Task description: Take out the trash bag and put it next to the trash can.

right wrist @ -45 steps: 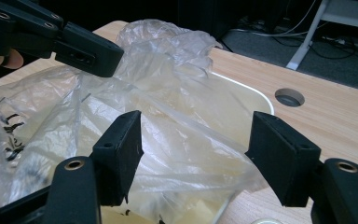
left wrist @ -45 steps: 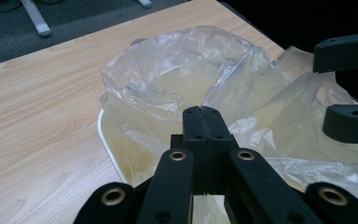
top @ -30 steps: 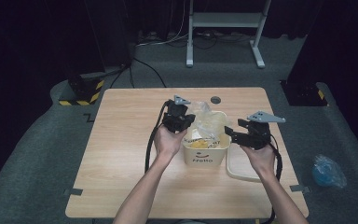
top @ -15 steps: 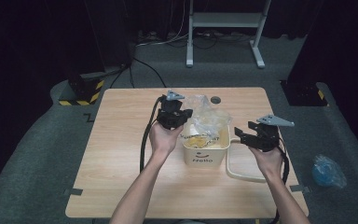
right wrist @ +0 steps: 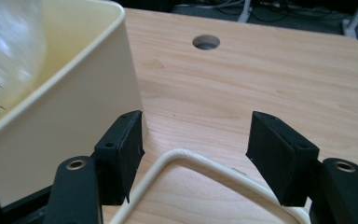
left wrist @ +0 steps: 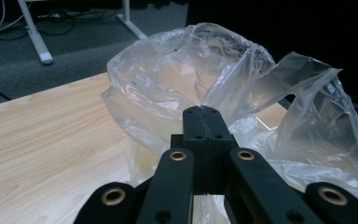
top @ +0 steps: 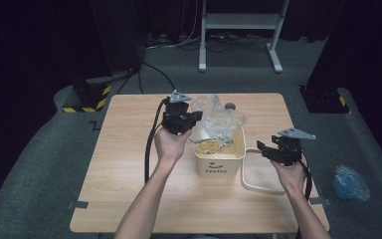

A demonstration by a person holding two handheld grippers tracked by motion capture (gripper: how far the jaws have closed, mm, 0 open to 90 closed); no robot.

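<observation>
Nearest, the right gripper hovered with jaws spread over the cream handle lying flat on the table, right of the cream bin. Farther off, the left gripper had its jaws pressed together, pinching the clear plastic bag rising from the bin.
</observation>
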